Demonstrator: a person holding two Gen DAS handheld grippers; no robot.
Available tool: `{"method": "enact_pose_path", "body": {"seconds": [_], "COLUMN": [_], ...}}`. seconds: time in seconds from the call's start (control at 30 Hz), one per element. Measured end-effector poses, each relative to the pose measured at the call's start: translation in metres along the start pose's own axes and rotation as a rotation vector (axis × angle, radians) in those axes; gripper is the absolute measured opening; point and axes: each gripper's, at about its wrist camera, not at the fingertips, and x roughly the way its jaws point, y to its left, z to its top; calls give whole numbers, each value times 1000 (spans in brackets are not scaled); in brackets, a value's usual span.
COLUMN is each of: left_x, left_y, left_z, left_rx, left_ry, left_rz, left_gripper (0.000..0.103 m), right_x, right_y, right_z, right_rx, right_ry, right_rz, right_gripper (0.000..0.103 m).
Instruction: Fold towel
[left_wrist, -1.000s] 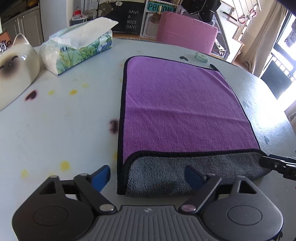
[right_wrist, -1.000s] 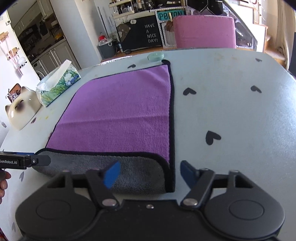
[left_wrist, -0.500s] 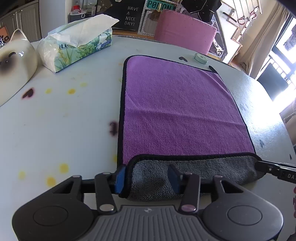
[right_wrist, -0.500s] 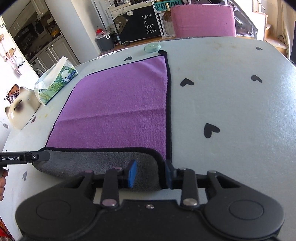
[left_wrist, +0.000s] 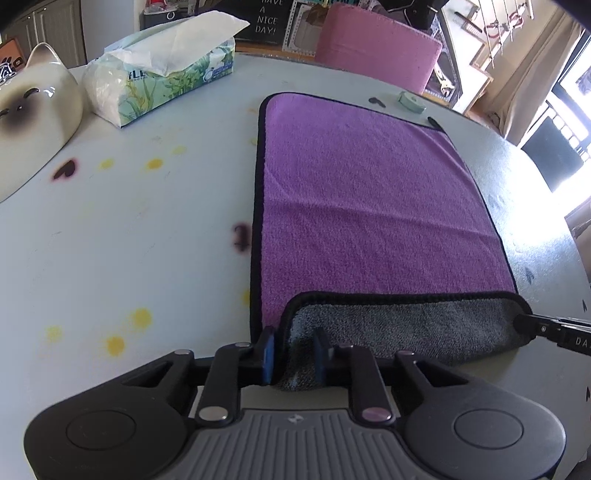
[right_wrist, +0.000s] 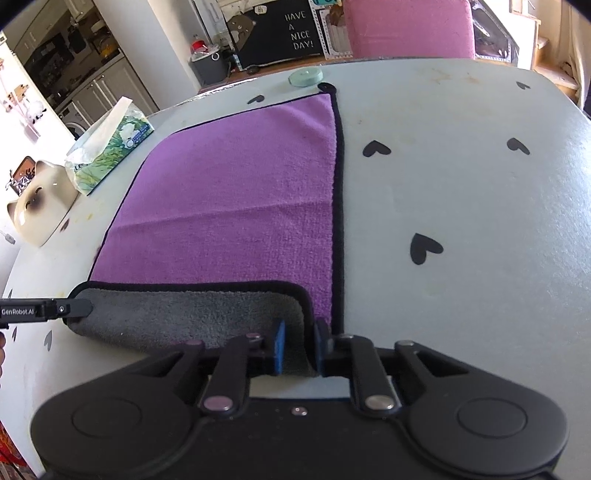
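Observation:
A purple towel with black trim and a grey underside lies flat on the pale table; it also shows in the right wrist view. Its near edge is turned over, showing a grey strip. My left gripper is shut on the near left corner of that grey flap. My right gripper is shut on the near right corner. Each gripper's tip shows at the far end of the flap in the other view: the right one, the left one.
A tissue box and a cream cat-shaped bowl stand at the table's left. A small green round object lies beyond the towel's far edge. A pink chair stands behind the table. Black heart stickers dot the table at right.
Both grippers went from open, near the towel's near corners, to shut on them. The grey flap has lifted slightly at both corners.

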Motion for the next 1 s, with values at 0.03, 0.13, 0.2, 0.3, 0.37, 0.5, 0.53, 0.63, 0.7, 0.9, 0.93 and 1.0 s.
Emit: {"method": "enact_pose_path", "body": {"seconds": [0.03,0.13,0.2,0.3,0.37,0.5,0.53,0.63,0.7,0.9,0.93,1.0], "left_x": [0,1,0,-3,-8,-21,-25,-33,-37,-48,-49,-52], "left_y": [0,0,0,-3,-3,-3,-3,-6,-7,-11,-11,-12], "left_z": [1,4,6,12,17,30,34,44,51,76,82,94], "left_rx": [-1,6,10,21,22,15,13,11,11,19,21,23], "left_ry": [4,30,42,55,55,44,39,25,18,-12,-21,-38], "left_rz": [5,-1,-2,4,3,2,1,2,3,7,8,6], "left_gripper": [16,6,5,5,5,5,5,5,5,5,5,5], "right_x": [0,2,2,-1,-4,-13,-15,-23,-28,-40,-41,-43], "right_y": [-1,1,2,5,6,10,11,14,15,20,20,21], "right_z": [0,2,4,8,12,23,27,39,47,74,79,89], "right_rx": [0,-11,-19,-19,-20,-20,-21,-21,-21,-19,-20,-25], "right_ry": [4,17,27,31,32,28,26,14,2,-32,-39,-53], "right_rz": [1,-3,-9,-22,-28,-37,-39,-43,-43,-47,-46,-47], "right_gripper": [11,6,4,3,3,3,3,3,3,3,3,3]}}
